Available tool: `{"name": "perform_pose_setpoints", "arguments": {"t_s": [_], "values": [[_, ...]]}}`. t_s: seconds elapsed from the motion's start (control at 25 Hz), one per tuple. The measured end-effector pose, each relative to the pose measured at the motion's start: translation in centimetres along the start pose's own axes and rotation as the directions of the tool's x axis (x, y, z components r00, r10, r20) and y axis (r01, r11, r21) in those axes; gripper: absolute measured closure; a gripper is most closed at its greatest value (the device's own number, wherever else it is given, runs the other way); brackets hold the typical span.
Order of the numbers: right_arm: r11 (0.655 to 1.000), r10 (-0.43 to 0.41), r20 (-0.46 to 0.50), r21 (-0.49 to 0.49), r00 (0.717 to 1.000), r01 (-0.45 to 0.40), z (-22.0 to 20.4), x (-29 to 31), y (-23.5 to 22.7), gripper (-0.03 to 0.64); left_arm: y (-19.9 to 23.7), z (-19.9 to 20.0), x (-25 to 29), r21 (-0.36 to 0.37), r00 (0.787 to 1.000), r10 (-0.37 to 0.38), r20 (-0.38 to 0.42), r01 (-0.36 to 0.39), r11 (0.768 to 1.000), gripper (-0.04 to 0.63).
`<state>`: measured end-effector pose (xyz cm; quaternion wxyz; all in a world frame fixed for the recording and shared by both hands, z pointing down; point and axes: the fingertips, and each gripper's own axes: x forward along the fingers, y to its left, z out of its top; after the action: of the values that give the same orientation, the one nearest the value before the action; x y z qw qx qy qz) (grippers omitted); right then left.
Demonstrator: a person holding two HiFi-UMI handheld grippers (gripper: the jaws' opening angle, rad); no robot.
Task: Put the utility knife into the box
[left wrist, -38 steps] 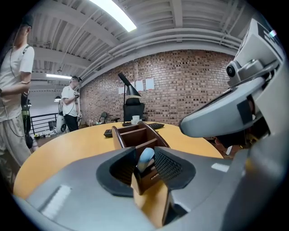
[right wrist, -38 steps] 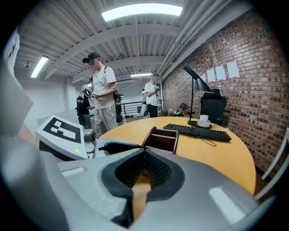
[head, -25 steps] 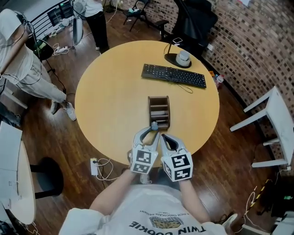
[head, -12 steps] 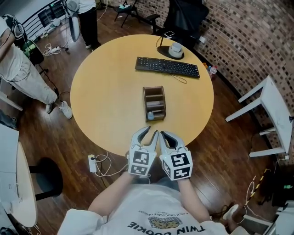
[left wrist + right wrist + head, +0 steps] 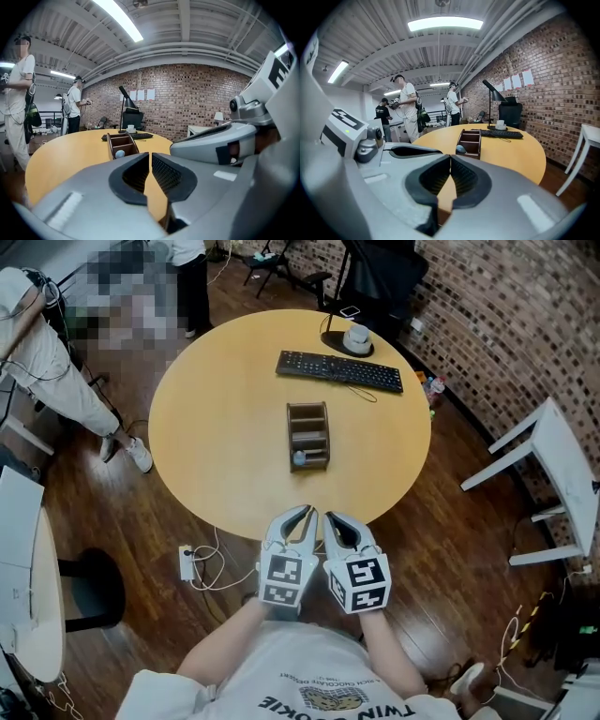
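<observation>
The brown compartment box [image 5: 292, 432] stands near the middle of the round wooden table [image 5: 216, 427]. The utility knife [image 5: 300, 458] lies inside it, its pale blue-grey end showing in the nearest compartment. Both grippers hover side by side just off the table's near edge, well short of the box. The left gripper [image 5: 305, 513] is closing, its tips almost meeting with nothing between them. My right gripper [image 5: 330, 518] is shut and empty. In the left gripper view, the box [image 5: 119, 142] and knife end [image 5: 120, 153] lie beyond the jaws [image 5: 150, 157]. The right gripper view shows the box [image 5: 471, 139] ahead.
A black keyboard [image 5: 339, 370] and a lamp base with a cup [image 5: 356, 339] sit at the table's far side. A white side table [image 5: 553, 484] stands at the right. People stand at the far left [image 5: 56, 381]. A power strip [image 5: 187, 562] lies on the floor.
Both grippers have drawn back from the box towards me, past the table's near edge. The left jaws, wide open before, have come together. The knife stays in the box.
</observation>
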<state>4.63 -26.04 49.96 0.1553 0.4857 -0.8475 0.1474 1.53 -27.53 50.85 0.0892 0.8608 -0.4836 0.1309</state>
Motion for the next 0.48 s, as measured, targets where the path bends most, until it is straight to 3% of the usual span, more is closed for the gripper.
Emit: {"name": "perform_pose_setpoints", "arguments": {"t_s": [0.48], "values": [[0.999, 0.036, 0.029, -0.018, 0.999, -0.035, -3.7, -9.7, 2.7, 0.615, -8.0, -1.4, -7.2, -0.003, 0.999, 0.035, -0.002, -0.035, 0.999, 0.588]]}}
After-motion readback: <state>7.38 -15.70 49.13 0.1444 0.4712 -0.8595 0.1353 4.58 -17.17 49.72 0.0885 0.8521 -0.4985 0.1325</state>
